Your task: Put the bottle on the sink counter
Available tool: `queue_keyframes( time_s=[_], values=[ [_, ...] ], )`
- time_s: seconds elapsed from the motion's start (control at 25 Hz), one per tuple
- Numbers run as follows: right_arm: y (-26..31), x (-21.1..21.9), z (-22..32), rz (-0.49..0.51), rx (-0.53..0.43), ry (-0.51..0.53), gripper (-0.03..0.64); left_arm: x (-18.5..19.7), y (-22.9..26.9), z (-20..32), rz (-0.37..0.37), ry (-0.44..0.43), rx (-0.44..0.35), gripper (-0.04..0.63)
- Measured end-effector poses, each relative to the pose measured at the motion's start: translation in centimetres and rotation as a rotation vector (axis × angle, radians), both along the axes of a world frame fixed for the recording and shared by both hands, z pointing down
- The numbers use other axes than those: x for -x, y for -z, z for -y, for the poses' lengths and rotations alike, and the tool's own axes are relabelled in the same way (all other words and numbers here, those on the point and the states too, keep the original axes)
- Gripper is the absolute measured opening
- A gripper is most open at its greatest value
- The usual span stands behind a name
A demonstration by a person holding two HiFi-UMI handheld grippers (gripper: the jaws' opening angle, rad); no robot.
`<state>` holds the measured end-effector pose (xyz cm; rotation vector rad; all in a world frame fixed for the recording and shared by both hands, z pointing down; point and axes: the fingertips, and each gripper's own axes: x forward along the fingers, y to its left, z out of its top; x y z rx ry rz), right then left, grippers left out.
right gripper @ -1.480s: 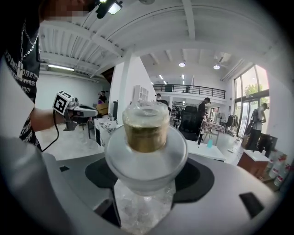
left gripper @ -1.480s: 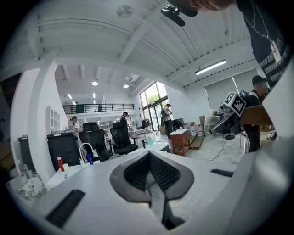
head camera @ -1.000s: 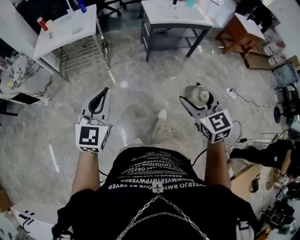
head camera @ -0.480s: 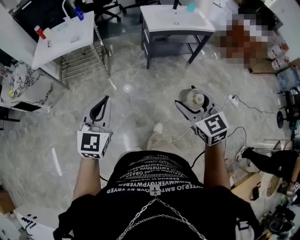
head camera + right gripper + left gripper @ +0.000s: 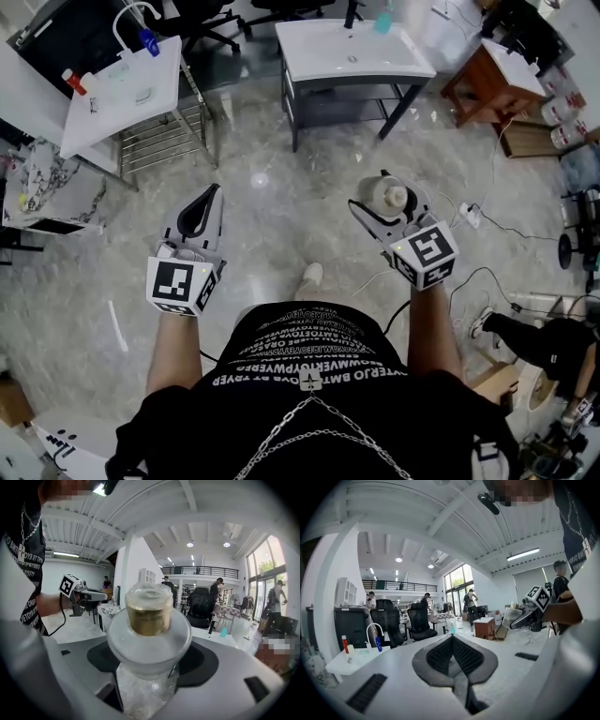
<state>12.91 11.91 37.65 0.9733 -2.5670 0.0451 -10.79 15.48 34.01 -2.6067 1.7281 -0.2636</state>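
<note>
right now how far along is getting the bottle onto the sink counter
Done: the bottle is gripped in the right tool. In hand: it is held over the floor, short of the sink counter ahead. Left: reach the counter, set it down, release.

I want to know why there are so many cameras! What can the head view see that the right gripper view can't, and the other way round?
Only the head view shows the person's white shoe and the black-and-white marker cube on the right gripper.

Only the right gripper view shows the white beamed ceiling, the dark balcony railing and the gold band round the clear glass bottle.

Both show that bottle gripped between the right gripper's jaws, and the left gripper beside it.
</note>
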Motion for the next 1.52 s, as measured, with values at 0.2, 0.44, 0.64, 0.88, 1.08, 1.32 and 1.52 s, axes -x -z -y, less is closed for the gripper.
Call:
queue_keyframes(
  time_s=[0.2,0.44,0.64,0.88,1.08,1.32,1.52],
  values=[
    [0.1,-2.6,3.7,0.022,-0.003,0.025,0.333,-2.9,1.4,4.1,0.054,0.016,-0.028,0.006],
    [-0.4,-5.0,7.1,0.029,-0.002,0.062,0.333,-5.6,1.0,6.8,0.086,0.058,-0.033,0.006],
    [-0.5,-4.7,10.0,0.027,0.007,0.09,0.333,-4.8,0.2,8.5,0.041,0.101,-0.017,0.006],
    [0.6,-3.4,13.1,0.023,-0.008,0.111,0.333,-2.9,-0.3,11.3,0.007,0.175,-0.034,0.006],
    [0.4,-2.3,15.6,0.025,-0.006,0.122,0.333,-4.0,-0.9,14.6,0.033,0.13,-0.04,0.006],
    [1.2,-1.0,19.2,0.041,-0.008,0.129,0.333,-3.5,-1.2,18.7,0.046,0.09,-0.038,0.005],
    [1.8,0.7,23.9,0.051,-0.007,0.134,0.333,-1.5,-0.8,23.7,0.053,0.098,-0.042,0.006]
  ],
)
